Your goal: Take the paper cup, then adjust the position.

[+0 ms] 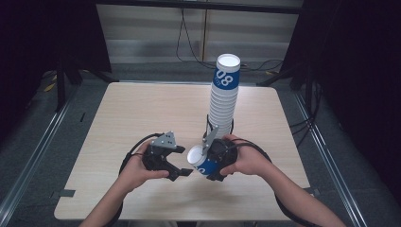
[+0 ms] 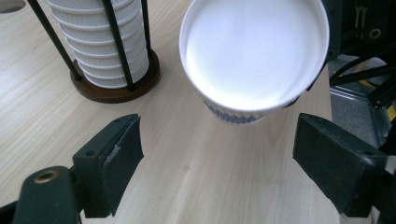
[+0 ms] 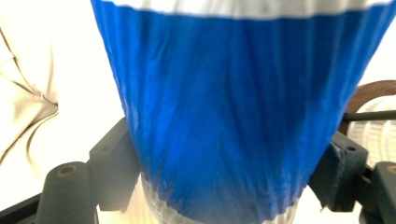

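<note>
Left gripper (image 1: 182, 171) waiting with fingers (image 2: 112, 163) spread and empty, just short of the blue paper cup (image 1: 204, 161). Right gripper (image 1: 218, 158) clenched on that cup, held tipped above the worktop (image 1: 142, 113), near the cup stack (image 1: 223, 97). Hand-over step, likely; next, closing left fingers on the rim.

My right gripper (image 1: 213, 163) clamps a blue cup (image 1: 201, 161) on its side, mouth facing my open left gripper (image 1: 182, 161); cup stack (image 1: 223, 97) just behind.
</note>
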Available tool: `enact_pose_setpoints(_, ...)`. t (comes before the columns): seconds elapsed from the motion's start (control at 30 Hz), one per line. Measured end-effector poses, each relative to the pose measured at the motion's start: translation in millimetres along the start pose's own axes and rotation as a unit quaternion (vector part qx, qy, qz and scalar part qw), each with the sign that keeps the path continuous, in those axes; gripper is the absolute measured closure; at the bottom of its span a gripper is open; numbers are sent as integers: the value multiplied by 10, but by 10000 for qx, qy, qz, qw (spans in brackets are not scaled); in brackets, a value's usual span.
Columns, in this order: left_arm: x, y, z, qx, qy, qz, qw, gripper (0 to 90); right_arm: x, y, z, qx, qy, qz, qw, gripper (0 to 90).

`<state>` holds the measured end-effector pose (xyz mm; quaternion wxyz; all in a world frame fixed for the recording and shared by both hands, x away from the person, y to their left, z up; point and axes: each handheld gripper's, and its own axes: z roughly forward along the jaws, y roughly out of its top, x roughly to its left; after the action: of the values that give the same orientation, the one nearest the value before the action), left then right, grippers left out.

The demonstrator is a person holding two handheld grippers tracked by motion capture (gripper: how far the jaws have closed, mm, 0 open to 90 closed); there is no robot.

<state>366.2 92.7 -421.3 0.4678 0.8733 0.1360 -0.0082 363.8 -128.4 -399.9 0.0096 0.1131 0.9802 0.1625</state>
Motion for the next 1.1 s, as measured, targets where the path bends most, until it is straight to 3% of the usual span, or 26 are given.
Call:
enact_pose_setpoints(0.6,-12,-26,4,-61,-122,-95,9999,154,2,130,38,258,51,-223,9994,214)
enact_pose_setpoints(1.1,-27,-16,7,-163,-237,-84,9996,152,15,223,92,225,160,-359,9990,213)
